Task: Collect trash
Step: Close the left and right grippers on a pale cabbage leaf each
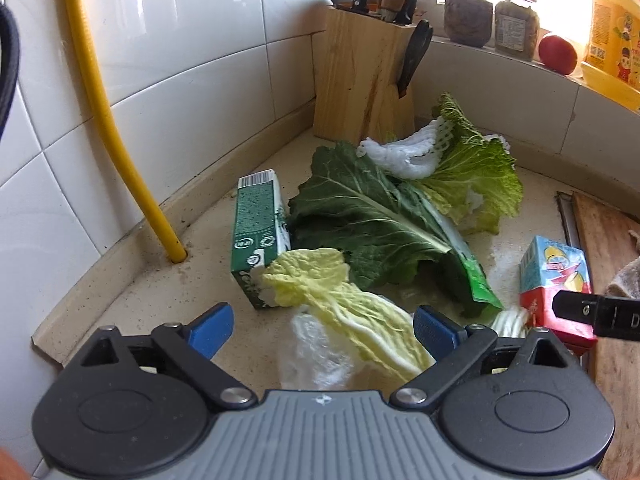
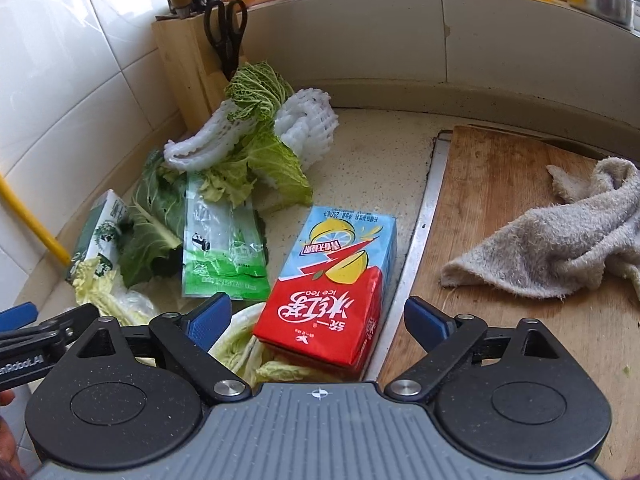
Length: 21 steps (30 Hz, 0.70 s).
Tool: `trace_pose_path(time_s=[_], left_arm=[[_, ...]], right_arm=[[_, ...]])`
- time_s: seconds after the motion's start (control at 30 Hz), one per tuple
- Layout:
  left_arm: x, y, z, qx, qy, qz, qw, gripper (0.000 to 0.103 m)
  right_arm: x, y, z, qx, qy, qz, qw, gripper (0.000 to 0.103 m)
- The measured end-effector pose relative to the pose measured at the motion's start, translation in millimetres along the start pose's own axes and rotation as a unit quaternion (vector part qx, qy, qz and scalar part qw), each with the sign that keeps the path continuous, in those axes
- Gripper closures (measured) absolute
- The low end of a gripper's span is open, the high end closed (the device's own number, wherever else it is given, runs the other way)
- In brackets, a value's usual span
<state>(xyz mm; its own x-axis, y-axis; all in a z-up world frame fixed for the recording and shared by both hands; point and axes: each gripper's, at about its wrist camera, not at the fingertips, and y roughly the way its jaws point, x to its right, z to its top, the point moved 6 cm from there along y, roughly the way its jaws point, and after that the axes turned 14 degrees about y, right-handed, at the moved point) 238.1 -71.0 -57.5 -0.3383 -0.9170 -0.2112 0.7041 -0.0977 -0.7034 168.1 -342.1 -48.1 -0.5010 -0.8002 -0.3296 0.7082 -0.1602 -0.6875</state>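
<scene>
Both sets of tongs apart, holding nothing: left gripper (image 1: 323, 327) over pale leaf (image 1: 352, 304), right gripper (image 2: 317, 320) straddling tea carton (image 2: 332, 280) on counter (image 2: 384, 160). Risk: limp leaf tearing or sliding out. Carton likely wide for the span, could skid onto board (image 2: 500, 216).

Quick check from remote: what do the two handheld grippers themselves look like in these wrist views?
Both match: left gripper and right gripper have a grey ribbed body with a small crosshair mark, two round black discs, black linkage arms with silver pivot pins, and blue finger pads. In the right wrist view, the left gripper's side shows white lettering ending "nRobot.AI". No sleeves show.
</scene>
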Motion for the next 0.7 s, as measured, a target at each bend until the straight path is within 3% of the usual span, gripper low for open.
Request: trace_pose_path(time_s=[0.23, 0.37, 0.5, 0.63, 0.7], left_arm=[[-4.7, 10.7, -5.2, -0.013, -0.010, -0.035, 0.9993, 0.009], [-8.1, 23.7, -2.6, -0.024, -0.020, -0.039, 0.9987, 0.016], [-13.3, 35.7, 3.7, -0.030, -0.031, -0.048, 0.9979, 0.022], [-15.2, 40.6, 11.1, -0.029, -0.034, -0.065, 0.9969, 0.024], [-15.0, 46.0, 12.5, -0.037, -0.032, -0.073, 0.9961, 0.031]], right_arm=[[-14.7, -9.7, -5.9, -0.014, -0.029, 0.029, 0.999, 0.007], [-18.4, -7.5, -18.8, -0.044, -0.030, 0.049, 0.997, 0.012], [-25.0, -8.3, -26.3, -0.033, -0.054, 0.039, 0.997, 0.013], [-33.0, -14.7, -33.8, -0.057, -0.057, 0.068, 0.994, 0.020], [-35.5, -14.5, -37.5, -0.066, -0.058, 0.075, 0.993, 0.021]])
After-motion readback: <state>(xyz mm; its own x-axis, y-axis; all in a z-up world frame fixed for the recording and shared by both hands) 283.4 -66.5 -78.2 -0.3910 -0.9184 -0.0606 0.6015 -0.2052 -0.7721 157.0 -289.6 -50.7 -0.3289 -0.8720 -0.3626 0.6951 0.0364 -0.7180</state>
